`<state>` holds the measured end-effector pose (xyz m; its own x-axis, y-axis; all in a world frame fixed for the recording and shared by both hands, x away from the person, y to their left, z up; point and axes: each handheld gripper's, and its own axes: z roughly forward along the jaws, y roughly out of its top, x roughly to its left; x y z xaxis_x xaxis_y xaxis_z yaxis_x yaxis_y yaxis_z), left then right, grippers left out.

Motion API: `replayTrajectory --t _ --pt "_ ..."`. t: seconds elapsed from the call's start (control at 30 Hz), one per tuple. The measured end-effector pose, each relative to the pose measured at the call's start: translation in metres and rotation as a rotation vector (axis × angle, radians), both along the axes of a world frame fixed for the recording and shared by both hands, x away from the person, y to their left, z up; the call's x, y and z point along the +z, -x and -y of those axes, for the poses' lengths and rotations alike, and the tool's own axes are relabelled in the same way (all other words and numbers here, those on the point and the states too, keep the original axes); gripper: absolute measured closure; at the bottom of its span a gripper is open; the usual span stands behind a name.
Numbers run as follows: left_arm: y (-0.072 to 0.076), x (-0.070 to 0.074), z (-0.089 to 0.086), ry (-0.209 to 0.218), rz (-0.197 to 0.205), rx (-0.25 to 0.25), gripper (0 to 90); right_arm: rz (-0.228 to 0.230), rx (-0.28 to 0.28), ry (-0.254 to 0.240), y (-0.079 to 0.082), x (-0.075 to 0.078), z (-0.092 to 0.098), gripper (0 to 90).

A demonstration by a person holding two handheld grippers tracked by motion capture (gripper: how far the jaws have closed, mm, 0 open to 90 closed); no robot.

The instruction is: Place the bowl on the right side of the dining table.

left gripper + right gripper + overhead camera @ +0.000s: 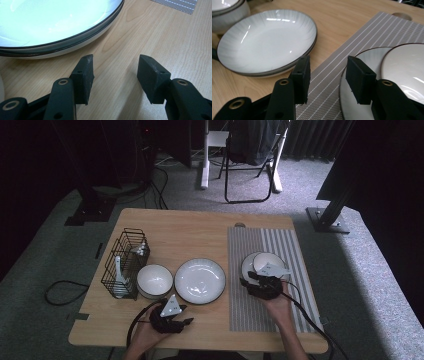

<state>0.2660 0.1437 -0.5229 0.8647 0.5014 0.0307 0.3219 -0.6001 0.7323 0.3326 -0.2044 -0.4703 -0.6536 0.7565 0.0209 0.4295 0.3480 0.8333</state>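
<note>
1. The right gripper [253, 281] is hovering at the near-left rim of the plate [352, 100] on the striped mat [280, 315]; its jaws are standing about half open, gripping nothing.
2. A small bowl [268, 262] is sitting on that plate.
3. The left gripper [115, 72] is resting over bare table [155, 32] just near the big plate [200, 280], jaws parted and holding nothing.
4. A white bowl [154, 281] is standing between the big plate and the wire basket [125, 262].

Your white plate [248, 265] with a bowl [267, 262] on it sat upright on the worktop's right half.
</note>
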Motion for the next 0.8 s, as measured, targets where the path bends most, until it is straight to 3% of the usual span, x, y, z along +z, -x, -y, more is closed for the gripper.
replayTrajectory --t 0.4,0.8 --pt "0.000 0.000 0.000 0.004 -0.009 -0.003 47.8 -0.037 0.035 0.083 0.000 -0.026 -0.011 54.1" --pt "0.000 0.000 0.000 0.000 0.001 -0.003 47.9 -0.063 0.045 0.107 -0.003 -0.040 -0.015 53.0"
